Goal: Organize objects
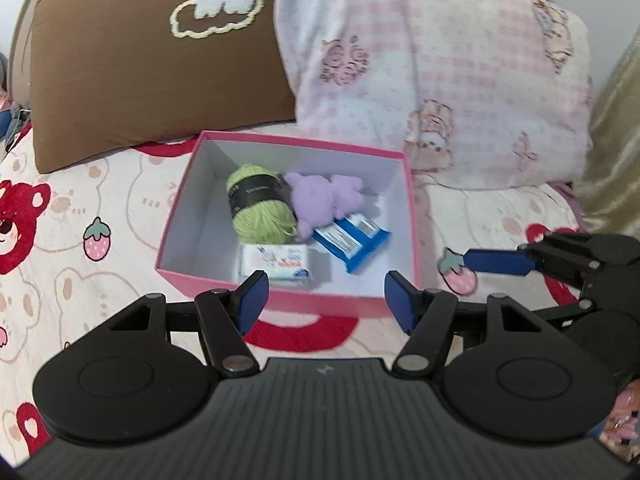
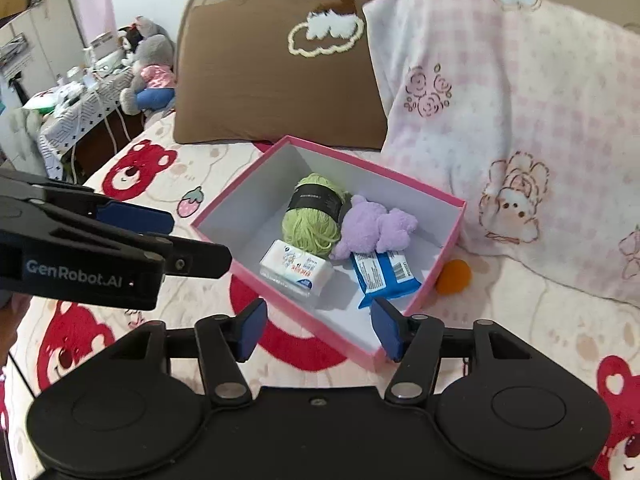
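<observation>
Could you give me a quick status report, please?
Left gripper and right gripper open, empty. Pink cardboard box holds four items. Small orange ball outside it. Nothing obstructing.

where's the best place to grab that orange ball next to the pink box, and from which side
Grip the orange ball across its middle, coming down from above with the right gripper, whose jaws stand open and empty. It is round, so any width works, but it lies against the pink box wall on one side. Probably set the fingers parallel to that wall, so neither has to wedge between ball and box.
</observation>
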`<action>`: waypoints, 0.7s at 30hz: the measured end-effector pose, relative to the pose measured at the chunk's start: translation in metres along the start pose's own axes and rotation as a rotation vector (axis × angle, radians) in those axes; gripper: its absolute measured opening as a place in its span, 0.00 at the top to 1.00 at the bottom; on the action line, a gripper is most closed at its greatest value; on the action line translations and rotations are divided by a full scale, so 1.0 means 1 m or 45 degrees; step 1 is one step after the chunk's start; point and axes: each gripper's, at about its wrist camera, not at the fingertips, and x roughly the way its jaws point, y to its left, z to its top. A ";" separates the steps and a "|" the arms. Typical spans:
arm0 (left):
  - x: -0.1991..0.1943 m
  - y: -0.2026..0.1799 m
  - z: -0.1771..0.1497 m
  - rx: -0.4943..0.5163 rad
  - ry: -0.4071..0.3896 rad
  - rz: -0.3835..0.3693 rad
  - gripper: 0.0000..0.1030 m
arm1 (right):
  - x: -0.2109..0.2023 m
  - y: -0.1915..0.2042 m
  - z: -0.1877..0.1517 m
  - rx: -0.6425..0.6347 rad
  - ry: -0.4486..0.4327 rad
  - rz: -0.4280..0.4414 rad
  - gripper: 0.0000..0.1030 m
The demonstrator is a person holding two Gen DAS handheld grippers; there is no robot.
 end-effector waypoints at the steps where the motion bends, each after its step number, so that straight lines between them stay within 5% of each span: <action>1: -0.003 -0.002 -0.002 -0.001 0.011 -0.017 0.38 | -0.006 0.000 -0.003 -0.010 -0.001 0.003 0.33; 21: -0.048 -0.056 -0.033 0.100 -0.029 -0.015 0.35 | -0.071 -0.001 -0.042 -0.110 0.009 -0.055 0.29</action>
